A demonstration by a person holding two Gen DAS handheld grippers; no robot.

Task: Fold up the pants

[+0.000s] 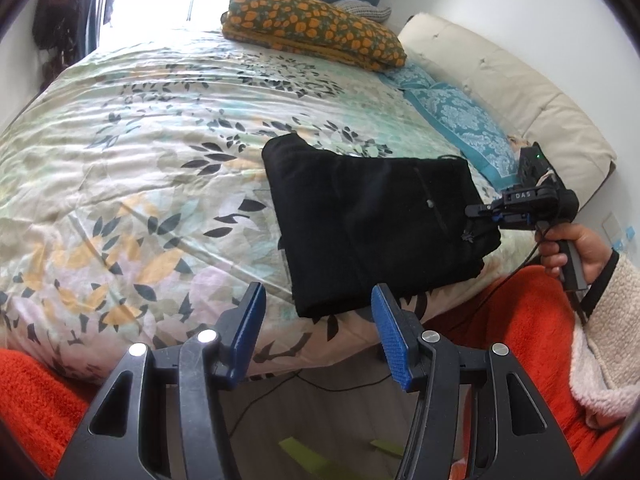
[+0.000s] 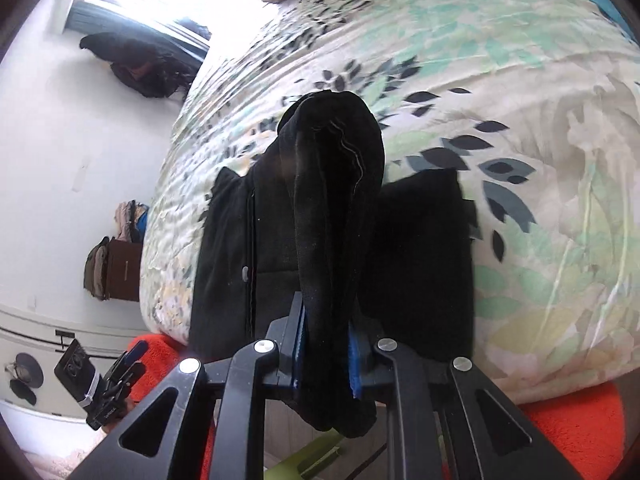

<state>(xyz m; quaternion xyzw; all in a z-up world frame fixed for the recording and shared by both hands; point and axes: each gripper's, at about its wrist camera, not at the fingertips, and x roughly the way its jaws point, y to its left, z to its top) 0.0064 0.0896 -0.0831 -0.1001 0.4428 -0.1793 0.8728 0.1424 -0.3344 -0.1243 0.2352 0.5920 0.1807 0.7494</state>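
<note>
The black pants (image 1: 372,224) lie folded into a thick rectangle on the leaf-patterned bed cover (image 1: 140,168), near its front right edge. My left gripper (image 1: 318,304) is open and empty, just in front of the pants' near edge, above the bed's edge. My right gripper (image 1: 476,212) is at the pants' right corner. In the right wrist view it (image 2: 328,320) is shut on a bunched fold of the black pants (image 2: 336,184), lifted a little off the rest of the pile.
An orange-flowered pillow (image 1: 316,28) and a blue patterned pillow (image 1: 456,116) lie at the head, by the cream headboard (image 1: 520,92). Orange blanket (image 1: 512,320) hangs at the bed's near edge. Cables cross the floor (image 1: 320,384) below. A bag and box (image 2: 116,268) stand by the wall.
</note>
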